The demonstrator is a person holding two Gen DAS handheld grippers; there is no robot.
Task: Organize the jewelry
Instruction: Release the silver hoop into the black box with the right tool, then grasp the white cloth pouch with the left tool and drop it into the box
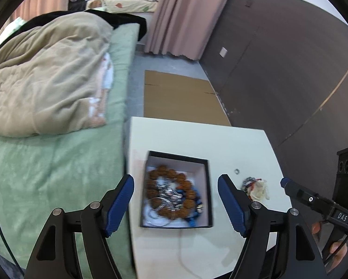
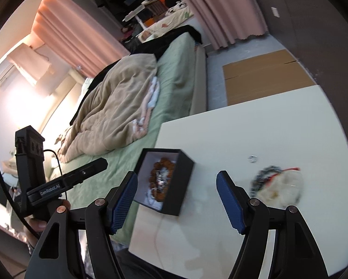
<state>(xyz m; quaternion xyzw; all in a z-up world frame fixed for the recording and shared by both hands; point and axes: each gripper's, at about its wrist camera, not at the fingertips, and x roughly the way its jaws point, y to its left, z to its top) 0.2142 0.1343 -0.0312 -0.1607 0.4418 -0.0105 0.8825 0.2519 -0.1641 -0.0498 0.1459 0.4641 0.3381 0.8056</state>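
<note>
A black open box [image 1: 207, 186] with a white lining stands on the white table [image 1: 197, 139]. It holds a brown bead bracelet [image 1: 171, 186], silver chains and blue beads. My left gripper [image 1: 176, 186] is open and empty, above the box. To its right lie a small silver ring [image 1: 237, 171] and a heap of grey beads with a cream piece [image 1: 255, 188]. In the right wrist view my right gripper [image 2: 176, 183] is open and empty between the box [image 2: 178, 186] and the bead heap [image 2: 276, 183]. The ring [image 2: 252, 158] lies beyond it.
A bed with a green sheet [image 1: 45, 174] and a beige quilt [image 1: 45, 79] borders the table's left edge. Flat cardboard [image 1: 180, 97] lies on the floor beyond the table. A dark wall [image 1: 278, 81] runs along the right. Pink curtains [image 1: 183, 11] hang behind.
</note>
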